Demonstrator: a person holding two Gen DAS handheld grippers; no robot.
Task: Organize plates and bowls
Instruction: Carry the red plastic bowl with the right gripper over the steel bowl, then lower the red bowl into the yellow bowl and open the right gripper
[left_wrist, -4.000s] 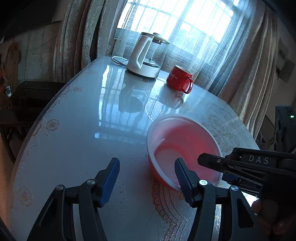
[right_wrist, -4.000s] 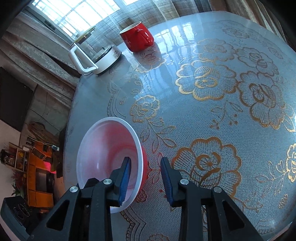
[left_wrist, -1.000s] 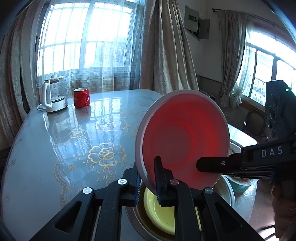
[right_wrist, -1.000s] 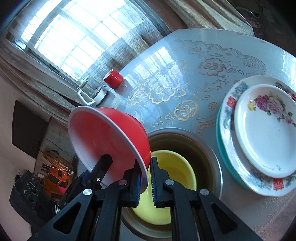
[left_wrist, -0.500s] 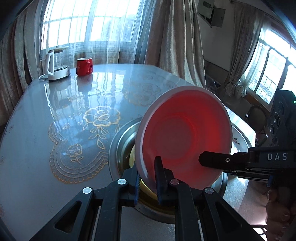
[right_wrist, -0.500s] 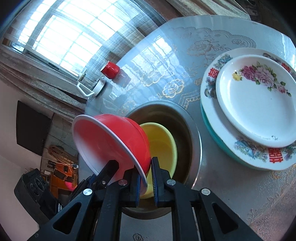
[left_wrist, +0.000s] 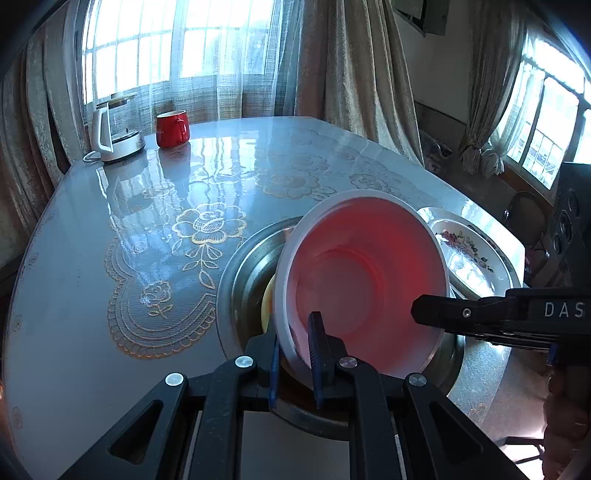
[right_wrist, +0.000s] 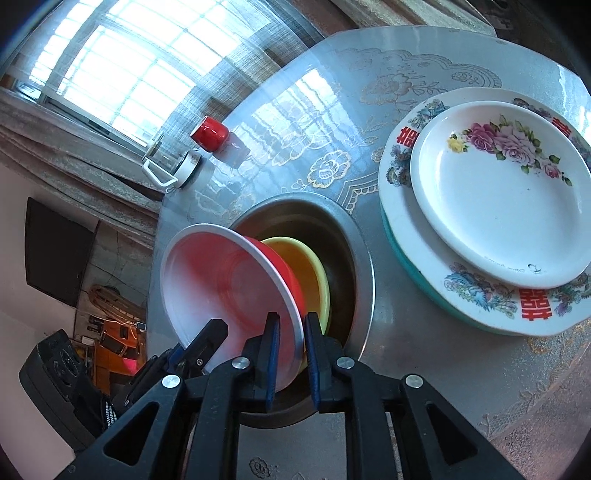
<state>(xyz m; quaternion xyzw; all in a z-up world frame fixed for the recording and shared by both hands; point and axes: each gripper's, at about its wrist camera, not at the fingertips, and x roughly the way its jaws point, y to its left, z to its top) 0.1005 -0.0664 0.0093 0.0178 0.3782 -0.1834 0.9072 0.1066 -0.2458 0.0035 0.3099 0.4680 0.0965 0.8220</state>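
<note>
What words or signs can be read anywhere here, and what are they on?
"DAS": white letters on the right gripper's black body, cut off at the picture's edge.
"囍": red double-happiness sign, printed three times on the rim of the large flowered plate.
Nothing else bears readable text.

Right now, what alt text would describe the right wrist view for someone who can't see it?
Both grippers pinch a tilted red bowl over a yellow bowl inside a metal basin. Stacked floral plates sit beside it.
</note>
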